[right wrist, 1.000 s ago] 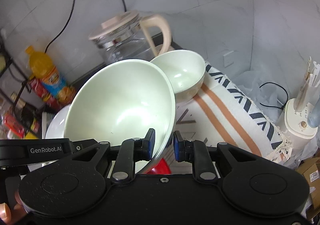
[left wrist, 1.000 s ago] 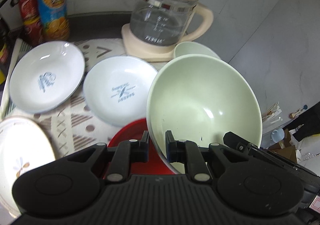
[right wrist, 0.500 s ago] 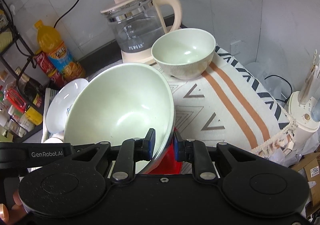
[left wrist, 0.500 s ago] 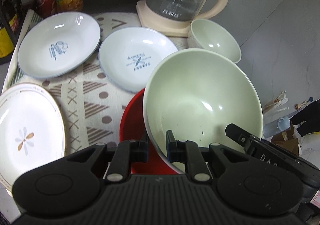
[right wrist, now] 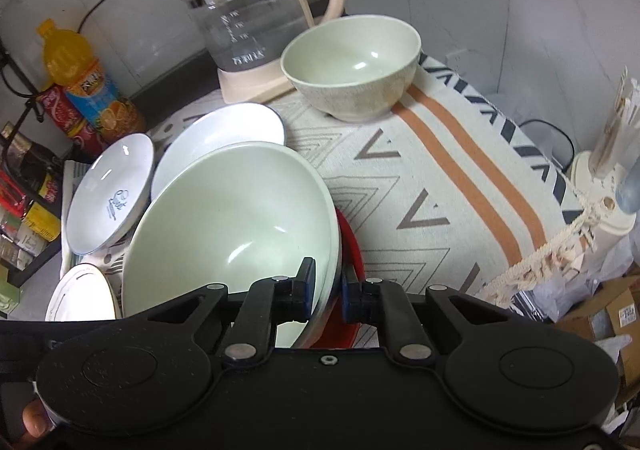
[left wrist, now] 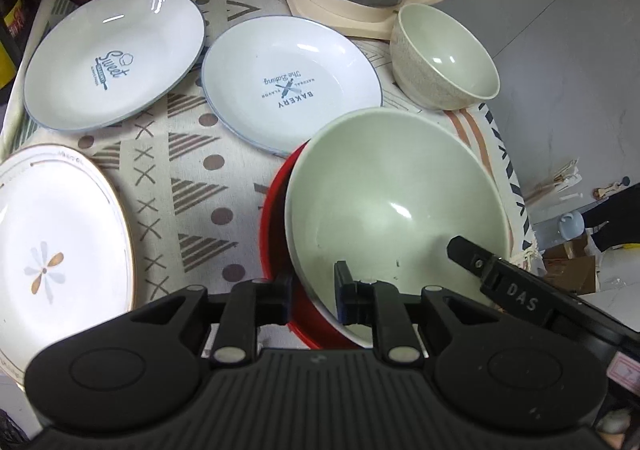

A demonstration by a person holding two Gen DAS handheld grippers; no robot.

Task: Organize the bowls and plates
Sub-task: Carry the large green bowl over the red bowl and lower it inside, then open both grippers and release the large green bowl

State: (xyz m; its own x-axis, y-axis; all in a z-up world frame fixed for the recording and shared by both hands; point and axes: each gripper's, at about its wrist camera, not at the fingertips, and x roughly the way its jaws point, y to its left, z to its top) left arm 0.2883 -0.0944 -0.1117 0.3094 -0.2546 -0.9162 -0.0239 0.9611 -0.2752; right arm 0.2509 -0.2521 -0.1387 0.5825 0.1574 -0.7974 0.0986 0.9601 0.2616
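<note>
Two hand-held grippers pinch one big bowl: left hand-held gripper closed on its near-left rim, right hand-held gripper closed on near-right rim. Bowl sits tilted in/over the red plate, w/ the small bowl well apart at back. Best, I reckon: level it, lower both sides evenly, don't loosen one side first or it tips. Both point fwd & down over the worktop, wrists roughly level.
</note>
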